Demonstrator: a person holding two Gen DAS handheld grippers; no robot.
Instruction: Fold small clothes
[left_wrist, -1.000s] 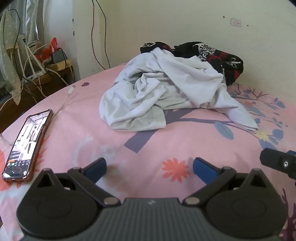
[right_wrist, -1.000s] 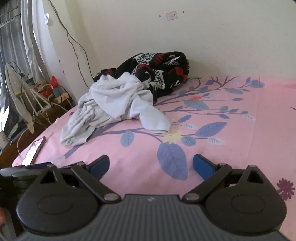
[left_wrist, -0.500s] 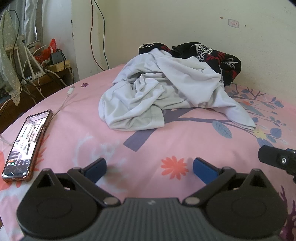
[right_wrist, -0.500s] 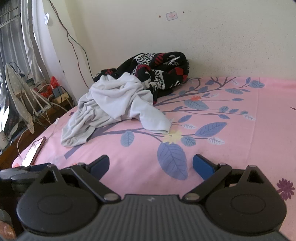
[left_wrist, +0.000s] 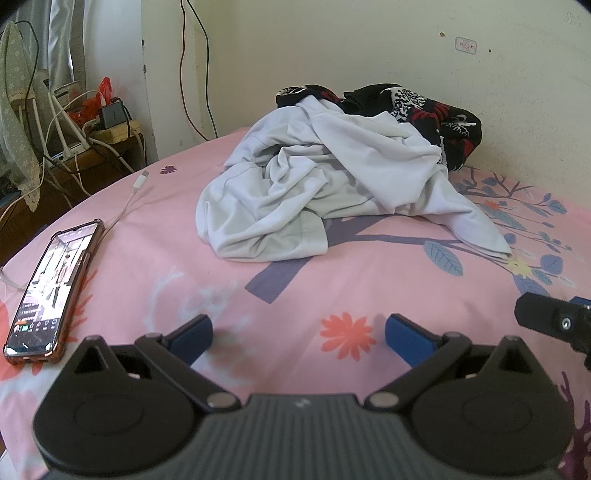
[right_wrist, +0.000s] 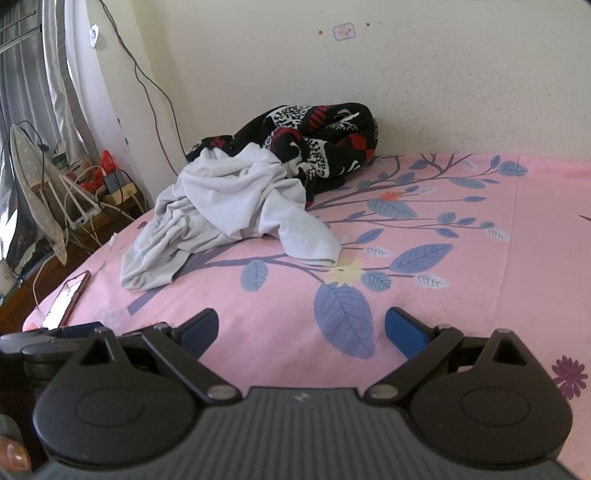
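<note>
I held both grippers, left gripper (left_wrist: 298, 329) and right gripper (right_wrist: 301, 328), low over the pink bed (right_wrist: 480, 229), fingers spread and empty. The white garment (left_wrist: 317, 192) lay crumpled ahead, against a black patterned cloth (right_wrist: 325, 140). It looked soft and light; its near hem seemed easiest to grasp. A phone (left_wrist: 51, 284) and cable (left_wrist: 129, 199) lay left, clear of it.

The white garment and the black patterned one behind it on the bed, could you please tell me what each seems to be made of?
The white garment looks like thin, matte knit cloth, perhaps cotton jersey: it lies in soft, fine creases and shows a stitched hem. The black patterned one looks thicker and plusher, maybe fleece, since it bunches in rounded rolls; the weave is too blurred to confirm.
</note>
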